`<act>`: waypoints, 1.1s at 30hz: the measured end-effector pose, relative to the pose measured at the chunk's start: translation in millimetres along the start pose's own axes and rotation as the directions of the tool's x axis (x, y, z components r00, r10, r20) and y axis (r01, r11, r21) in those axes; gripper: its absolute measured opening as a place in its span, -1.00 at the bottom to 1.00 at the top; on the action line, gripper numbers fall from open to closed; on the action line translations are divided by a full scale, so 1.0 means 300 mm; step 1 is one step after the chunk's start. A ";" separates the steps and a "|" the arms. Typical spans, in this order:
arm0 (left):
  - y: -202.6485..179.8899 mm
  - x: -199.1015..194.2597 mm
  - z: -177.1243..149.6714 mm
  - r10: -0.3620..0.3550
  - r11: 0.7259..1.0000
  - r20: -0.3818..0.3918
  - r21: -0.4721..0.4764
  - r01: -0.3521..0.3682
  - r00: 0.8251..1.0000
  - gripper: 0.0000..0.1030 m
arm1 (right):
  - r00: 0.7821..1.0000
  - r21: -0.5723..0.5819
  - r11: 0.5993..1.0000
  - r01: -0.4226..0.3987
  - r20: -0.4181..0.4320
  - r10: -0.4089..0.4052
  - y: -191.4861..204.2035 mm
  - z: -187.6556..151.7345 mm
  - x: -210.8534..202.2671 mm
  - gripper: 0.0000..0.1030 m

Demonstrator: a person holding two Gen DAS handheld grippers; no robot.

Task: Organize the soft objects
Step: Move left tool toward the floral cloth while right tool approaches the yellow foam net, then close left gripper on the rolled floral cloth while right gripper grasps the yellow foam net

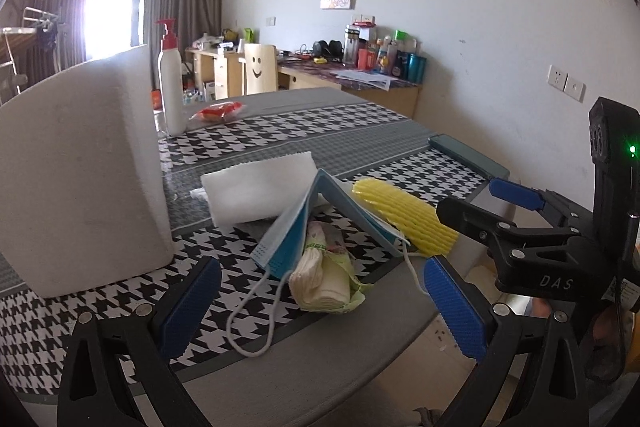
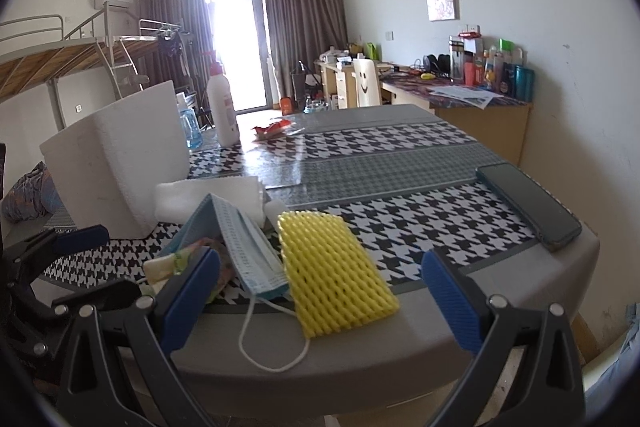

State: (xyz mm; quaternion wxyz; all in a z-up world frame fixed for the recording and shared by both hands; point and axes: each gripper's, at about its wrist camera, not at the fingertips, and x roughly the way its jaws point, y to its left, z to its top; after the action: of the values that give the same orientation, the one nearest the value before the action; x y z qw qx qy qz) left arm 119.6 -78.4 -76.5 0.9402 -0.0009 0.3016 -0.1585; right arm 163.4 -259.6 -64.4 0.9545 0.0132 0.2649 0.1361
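Left gripper [image 1: 320, 307], right gripper [image 2: 320, 303]: jaws spread, empty. Blue face mask [image 1: 296, 227] tented over sock bundle [image 1: 320, 275]; yellow foam net [image 2: 332, 275] beside mask; white cloth [image 1: 256, 187] behind mask.

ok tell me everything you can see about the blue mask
The mask is a pleated, light blue disposable face mask with white ear loops. It looks like thin nonwoven fabric. It stands folded like a tent near the table's front edge, over a small packet of tissues. Its right side meets the yellow foam net; a white cloth lies just behind. One loop trails toward the edge. Neither gripper touches it.
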 end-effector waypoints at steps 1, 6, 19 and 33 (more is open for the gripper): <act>-0.003 0.007 -0.001 0.001 1.000 -0.006 0.003 -0.001 1.000 0.91 | 1.000 0.001 1.000 0.002 -0.003 -0.002 -0.003 -0.001 0.001 0.98; -0.023 0.051 -0.007 0.005 1.000 -0.045 0.029 -0.004 0.999 0.63 | 1.000 0.007 1.000 0.014 -0.011 -0.014 -0.022 -0.006 0.014 0.98; -0.037 0.117 -0.032 0.083 0.995 -0.096 0.064 -0.077 0.992 0.39 | 0.998 0.018 1.000 -0.001 -0.063 0.002 -0.062 -0.014 0.081 0.98; -0.032 0.129 -0.043 0.088 0.994 -0.112 0.081 -0.079 0.990 -0.16 | 0.990 0.024 1.000 0.000 -0.141 0.003 -0.078 -0.036 0.124 0.61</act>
State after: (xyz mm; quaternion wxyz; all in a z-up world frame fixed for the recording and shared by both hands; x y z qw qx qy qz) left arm 139.1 -97.9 -107.9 0.9264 0.0569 0.3488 -0.1302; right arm 194.4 -272.7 -94.8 0.9331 0.0150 0.3333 0.1342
